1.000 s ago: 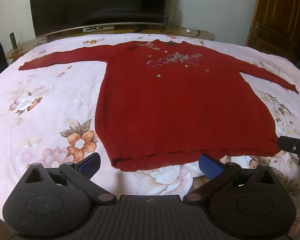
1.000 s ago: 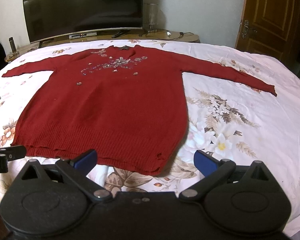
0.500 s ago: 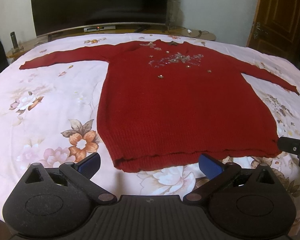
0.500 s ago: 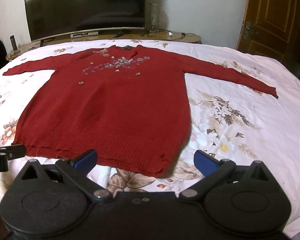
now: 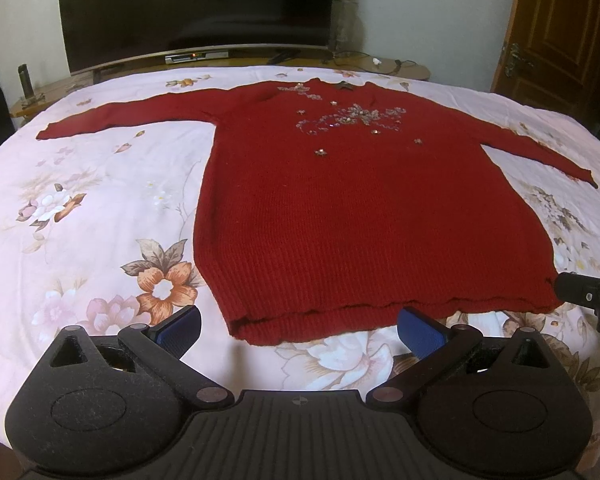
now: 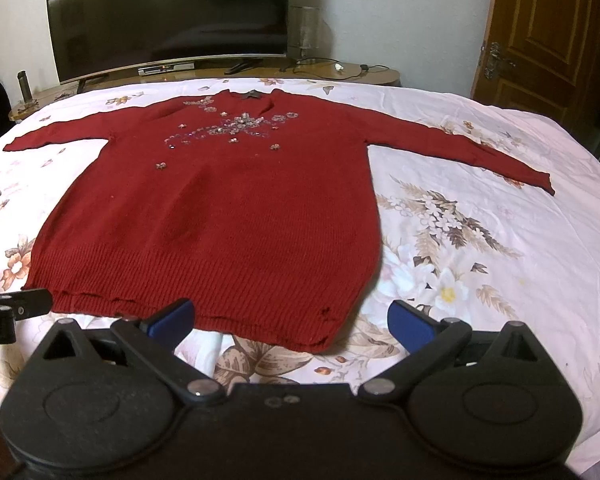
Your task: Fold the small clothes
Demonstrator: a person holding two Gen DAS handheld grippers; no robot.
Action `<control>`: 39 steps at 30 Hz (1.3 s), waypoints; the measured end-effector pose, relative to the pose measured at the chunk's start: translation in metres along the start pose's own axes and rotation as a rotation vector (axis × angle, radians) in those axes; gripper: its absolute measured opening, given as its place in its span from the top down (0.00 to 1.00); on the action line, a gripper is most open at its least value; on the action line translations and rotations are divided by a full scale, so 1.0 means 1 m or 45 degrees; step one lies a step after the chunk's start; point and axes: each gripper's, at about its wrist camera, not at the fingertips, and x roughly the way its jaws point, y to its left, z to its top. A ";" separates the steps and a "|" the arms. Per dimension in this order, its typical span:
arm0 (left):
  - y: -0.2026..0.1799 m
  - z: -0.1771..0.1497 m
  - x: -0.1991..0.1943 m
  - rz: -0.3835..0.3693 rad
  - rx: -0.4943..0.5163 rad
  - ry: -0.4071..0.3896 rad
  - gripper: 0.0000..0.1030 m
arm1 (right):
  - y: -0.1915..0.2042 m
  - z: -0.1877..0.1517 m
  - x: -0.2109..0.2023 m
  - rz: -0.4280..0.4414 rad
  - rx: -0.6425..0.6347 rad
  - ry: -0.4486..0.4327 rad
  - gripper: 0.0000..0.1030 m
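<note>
A dark red knit sweater [image 5: 360, 216] with a beaded flower pattern on the chest lies flat, face up, sleeves spread, on a floral bedspread [image 5: 80, 208]; it also shows in the right wrist view [image 6: 220, 220]. My left gripper [image 5: 300, 330] is open and empty, just in front of the hem's left corner. My right gripper [image 6: 290, 322] is open and empty, just in front of the hem's right corner. Each gripper's tip shows at the edge of the other's view.
A large dark television [image 5: 196, 4] stands on a low wooden stand [image 5: 228, 60] beyond the bed. A wooden door [image 5: 560, 28] is at the right. A glass vase [image 6: 306, 34] and cables sit on the stand.
Both grippers have shifted slightly; the sweater sits a touch lower and more to the right in both views. The sweater itself has not moved.
</note>
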 end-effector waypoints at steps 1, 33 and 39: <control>0.000 0.000 0.000 0.000 0.000 -0.001 0.00 | 0.000 0.000 0.000 -0.001 0.000 0.000 0.01; 0.005 -0.004 0.003 0.014 0.000 0.008 0.00 | 0.007 -0.002 0.003 0.001 0.001 0.012 0.01; 0.007 -0.001 0.004 -0.050 -0.007 0.030 0.00 | 0.004 -0.004 0.004 0.016 0.008 0.019 0.01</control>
